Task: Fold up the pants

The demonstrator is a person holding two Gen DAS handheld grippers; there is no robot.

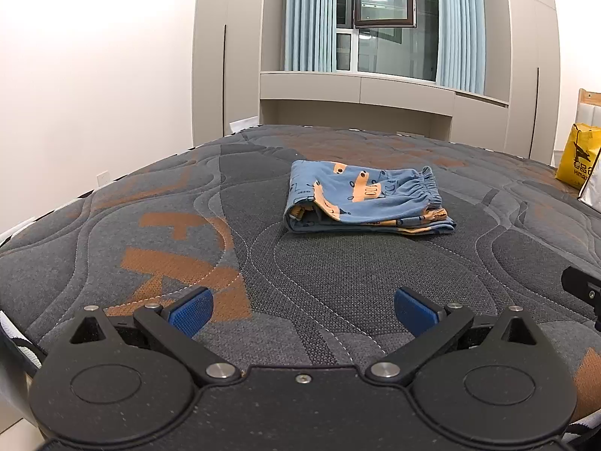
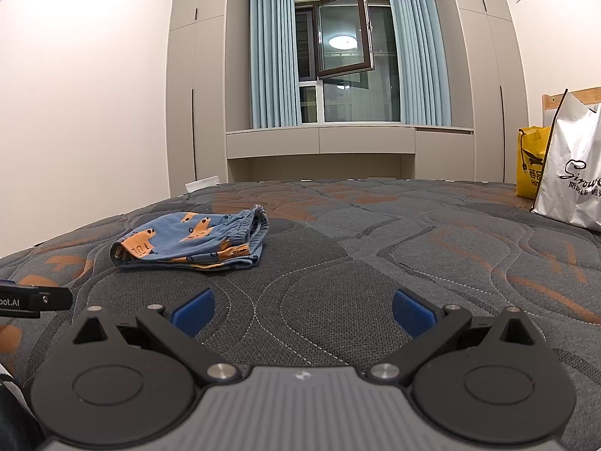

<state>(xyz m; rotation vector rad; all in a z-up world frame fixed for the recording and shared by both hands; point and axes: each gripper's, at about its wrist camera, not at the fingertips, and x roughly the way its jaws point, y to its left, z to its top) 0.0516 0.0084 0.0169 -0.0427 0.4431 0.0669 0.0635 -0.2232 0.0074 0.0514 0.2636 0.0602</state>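
On my left wrist feed the pants [image 1: 366, 199] lie folded into a compact stack on the mattress [image 1: 300, 274], well ahead of the left gripper [image 1: 303, 311] and a little to its right. They are blue with orange print; the gathered elastic waistband faces right and a rounded fold faces left. My left gripper has its jaws spread wide — nothing between the blue pads [image 1: 191, 314], only the grey quilted cover with its orange patches beneath them. A black piece at the right edge of this view looks like part of the other tool, though I cannot tell more.

On my right wrist feed the same folded pants [image 2: 193, 240] sit ahead and off to the left, apart from the right gripper [image 2: 303, 312]. Its jaws are also spread wide and hold nothing, hovering low over the mattress [image 2: 375, 263]. At the left edge a black bar with white lettering pokes in — part of the left tool, as far as I can see.

A white shopping bag [image 2: 571, 173] and a yellow bag [image 2: 531, 159] stand at the far right of the bed. Beyond are blue curtains [image 2: 274, 56] and an opened window [image 2: 343, 34].
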